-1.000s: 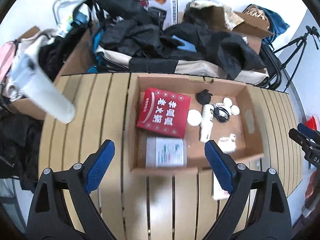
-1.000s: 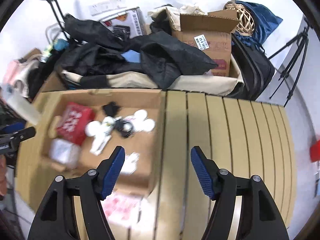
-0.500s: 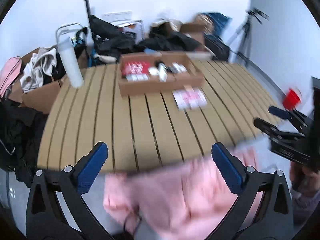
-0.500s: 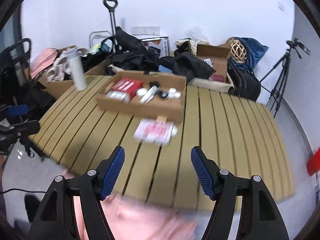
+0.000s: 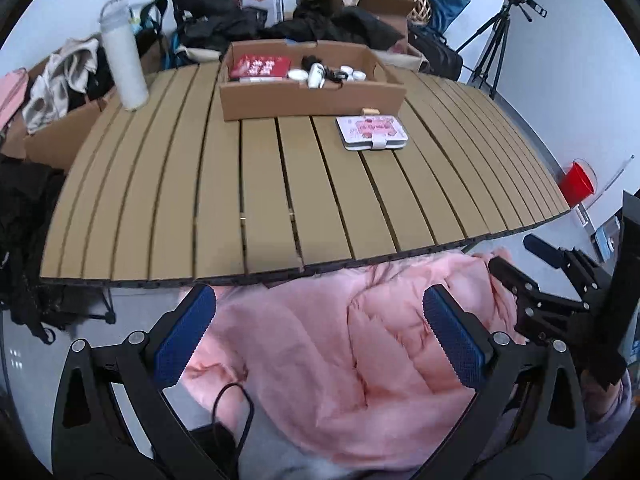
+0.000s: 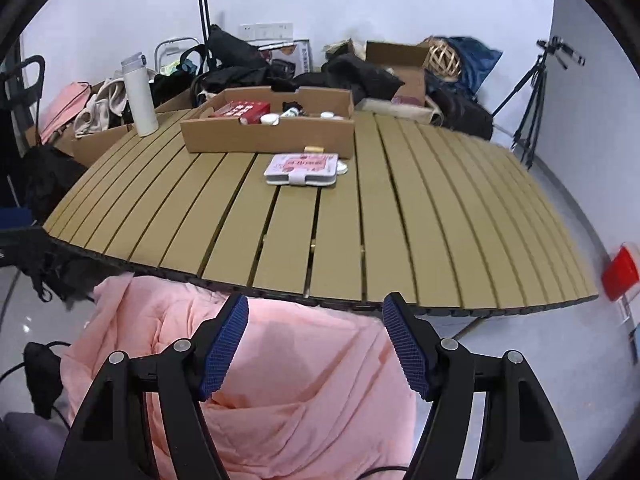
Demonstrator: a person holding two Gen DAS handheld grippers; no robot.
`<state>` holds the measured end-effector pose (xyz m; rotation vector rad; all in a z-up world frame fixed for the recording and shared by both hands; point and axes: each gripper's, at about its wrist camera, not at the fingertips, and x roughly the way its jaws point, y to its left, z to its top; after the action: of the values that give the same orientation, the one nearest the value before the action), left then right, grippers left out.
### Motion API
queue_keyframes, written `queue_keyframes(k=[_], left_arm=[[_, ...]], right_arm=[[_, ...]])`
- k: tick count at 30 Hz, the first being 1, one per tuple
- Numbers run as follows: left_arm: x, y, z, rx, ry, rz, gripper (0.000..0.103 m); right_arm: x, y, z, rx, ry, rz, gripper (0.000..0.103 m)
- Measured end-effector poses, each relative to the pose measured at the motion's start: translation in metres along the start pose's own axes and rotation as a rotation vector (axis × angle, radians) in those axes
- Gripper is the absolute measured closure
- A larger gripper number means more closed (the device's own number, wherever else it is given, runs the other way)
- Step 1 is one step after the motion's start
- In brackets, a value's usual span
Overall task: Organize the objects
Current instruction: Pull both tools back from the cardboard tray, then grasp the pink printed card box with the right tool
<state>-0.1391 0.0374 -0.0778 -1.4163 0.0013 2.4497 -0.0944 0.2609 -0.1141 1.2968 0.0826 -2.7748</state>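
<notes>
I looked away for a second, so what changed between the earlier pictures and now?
Both grippers pulled back from over the cardboard box to beyond the table's near edge, now above a pink quilted garment. The left gripper has just been opening, nothing between its jaws; the right gripper stayed open and empty. Box, white bottle and pink case stayed put.

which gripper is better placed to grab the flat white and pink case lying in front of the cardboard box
Right, marginally. The flat white and pink case sits almost straight ahead of the open right gripper; for the left gripper it lies off toward its right finger.
</notes>
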Motion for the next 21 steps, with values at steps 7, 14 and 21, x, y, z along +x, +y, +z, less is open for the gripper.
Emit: queue_keyframes(k=[7, 14, 21], left_arm=[[0.077, -0.002, 0.078, 0.022, -0.032, -0.059, 0.018], [0.196, -0.015, 0.153, 0.012, 0.041, -0.156, 0.048], [0.237, -0.015, 0.165, -0.004, 0.089, -0.226, 0.061]], right_arm=[[0.042, -0.026, 0.040, 0.056, -0.003, 0.055, 0.030], [0.137, -0.064, 0.116, 0.235, 0.024, 0.199, 0.038], [0.227, -0.070, 0.144, 0.345, 0.167, 0.289, 0.068]])
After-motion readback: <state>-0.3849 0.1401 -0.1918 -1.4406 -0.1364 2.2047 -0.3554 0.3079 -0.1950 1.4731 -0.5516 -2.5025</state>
